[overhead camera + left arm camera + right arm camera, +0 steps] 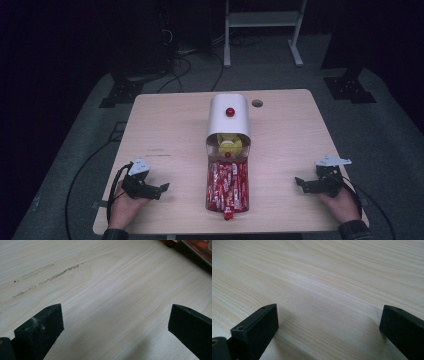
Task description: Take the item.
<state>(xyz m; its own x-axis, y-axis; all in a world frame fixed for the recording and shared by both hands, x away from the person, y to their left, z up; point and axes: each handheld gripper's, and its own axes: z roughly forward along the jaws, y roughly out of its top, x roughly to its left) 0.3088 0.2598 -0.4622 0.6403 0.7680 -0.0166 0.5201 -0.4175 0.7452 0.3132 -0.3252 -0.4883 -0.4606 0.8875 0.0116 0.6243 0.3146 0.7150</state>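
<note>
A white rounded dispenser with a red knob lies at the table's middle, its open mouth showing something yellow. A clear tray full of red packets runs from it toward the front edge. One red packet pokes past the tray's near end. My left gripper rests at the front left, open and empty, pointing toward the tray. My right gripper rests at the front right, also open and empty. In the left gripper view the jaws stand wide apart over bare wood; the right gripper view shows the same.
The light wooden table has a cable hole at the back. A white frame and black stands are on the grey floor behind. The tray corner shows at the upper right of the left gripper view.
</note>
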